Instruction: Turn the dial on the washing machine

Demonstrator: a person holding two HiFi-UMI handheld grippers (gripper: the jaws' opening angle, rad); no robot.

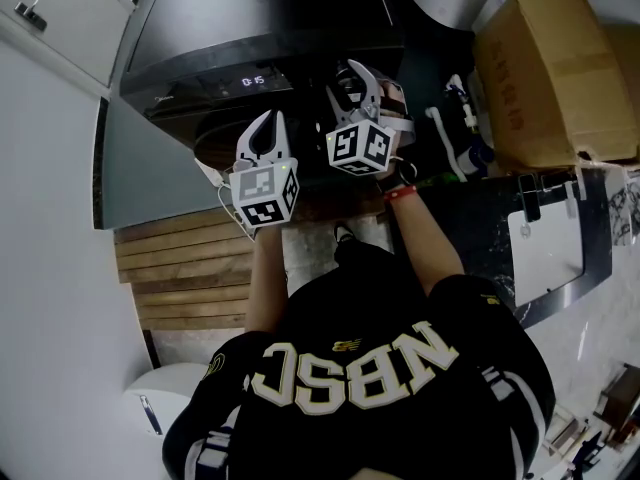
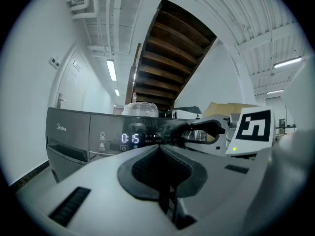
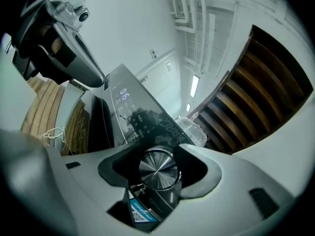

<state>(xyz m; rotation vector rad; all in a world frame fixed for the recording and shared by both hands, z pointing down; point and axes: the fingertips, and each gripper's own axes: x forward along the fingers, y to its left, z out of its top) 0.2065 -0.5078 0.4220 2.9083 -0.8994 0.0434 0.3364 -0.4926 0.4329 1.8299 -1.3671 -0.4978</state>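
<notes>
Dial [image 3: 158, 167] of Midea washing machine [image 2: 74, 136], display [image 2: 130, 138] "0:15", in grip of right gripper [image 1: 355, 86]; left gripper [image 1: 268, 126] closed.

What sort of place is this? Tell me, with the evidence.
Likely a laundry corner tucked under stairs: a washing machine, a wooden staircase underside overhead, and a cardboard box stored beside the machine.

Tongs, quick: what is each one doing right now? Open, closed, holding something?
Left tongs: closed, holding nothing.
Right tongs: closed on the dial.
</notes>
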